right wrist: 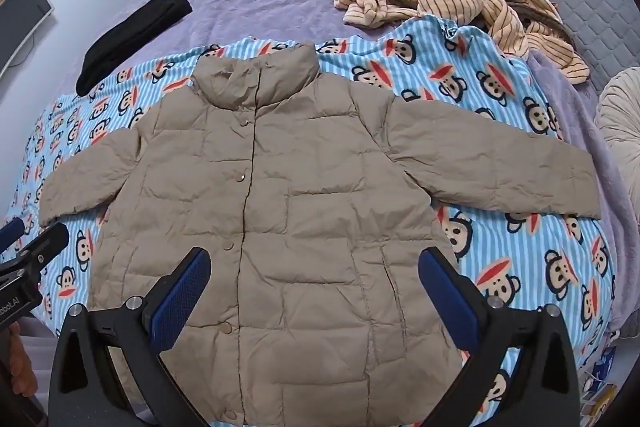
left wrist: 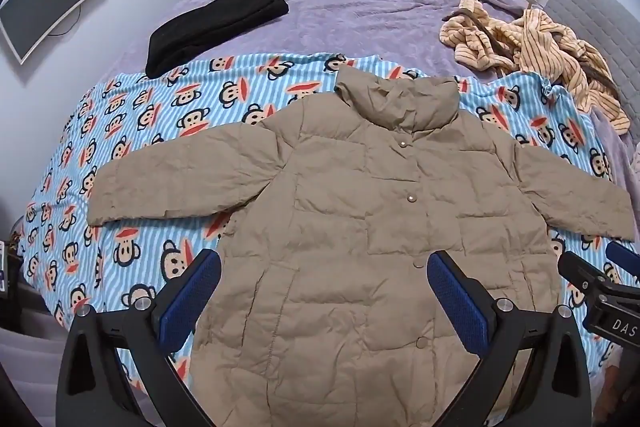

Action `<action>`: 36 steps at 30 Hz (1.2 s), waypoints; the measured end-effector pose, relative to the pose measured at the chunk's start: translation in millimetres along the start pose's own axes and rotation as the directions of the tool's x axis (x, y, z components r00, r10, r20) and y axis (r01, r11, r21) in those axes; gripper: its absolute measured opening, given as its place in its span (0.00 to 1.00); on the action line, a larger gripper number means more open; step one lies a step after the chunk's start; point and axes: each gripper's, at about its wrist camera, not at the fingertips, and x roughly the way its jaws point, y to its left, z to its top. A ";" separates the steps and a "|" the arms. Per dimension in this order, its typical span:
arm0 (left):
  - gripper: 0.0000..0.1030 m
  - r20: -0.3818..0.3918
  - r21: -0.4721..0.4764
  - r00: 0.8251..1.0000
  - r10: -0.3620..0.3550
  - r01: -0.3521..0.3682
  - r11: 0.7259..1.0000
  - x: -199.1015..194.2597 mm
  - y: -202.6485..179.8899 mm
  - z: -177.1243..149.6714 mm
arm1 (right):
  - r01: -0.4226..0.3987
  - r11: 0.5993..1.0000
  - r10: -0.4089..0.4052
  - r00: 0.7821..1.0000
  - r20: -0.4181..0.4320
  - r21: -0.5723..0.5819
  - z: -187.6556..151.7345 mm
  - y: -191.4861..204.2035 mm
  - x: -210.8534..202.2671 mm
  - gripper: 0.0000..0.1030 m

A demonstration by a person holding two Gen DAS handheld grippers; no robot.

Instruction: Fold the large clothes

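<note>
A tan quilted puffer jacket [left wrist: 360, 227] lay flat, front up and snapped shut, on a blue striped monkey-print blanket [left wrist: 120, 155] over a purple bedspread [left wrist: 340, 7]. Both sleeves stretched outward, their cuffs stopping short of the blanket's side edges. The left gripper [left wrist: 324, 291] and right gripper [right wrist: 314, 287] hung above the lower body of the jacket, jaws spread wide, holding nothing. A folded black garment [left wrist: 212, 27] and a crumpled striped garment [left wrist: 540, 55] lay beyond the collar, well apart from it.

We read "DAS" in white on the black body of the right gripper [left wrist: 612, 311], and "obotAI", cut off, on the left gripper [right wrist: 16, 301].
</note>
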 end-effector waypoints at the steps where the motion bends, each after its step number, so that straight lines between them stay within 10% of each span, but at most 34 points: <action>1: 1.00 -0.001 0.000 1.000 -0.001 0.001 1.000 -0.4 -0.6 0.8 | -0.002 1.000 0.002 1.000 0.000 -0.005 0.5 -1.3 0.8 1.00; 36: 1.00 -0.006 0.002 1.000 -0.003 0.003 1.000 -1.0 -14.0 -5.5 | -0.004 1.000 0.004 1.000 0.002 0.004 2.4 -11.6 2.0 1.00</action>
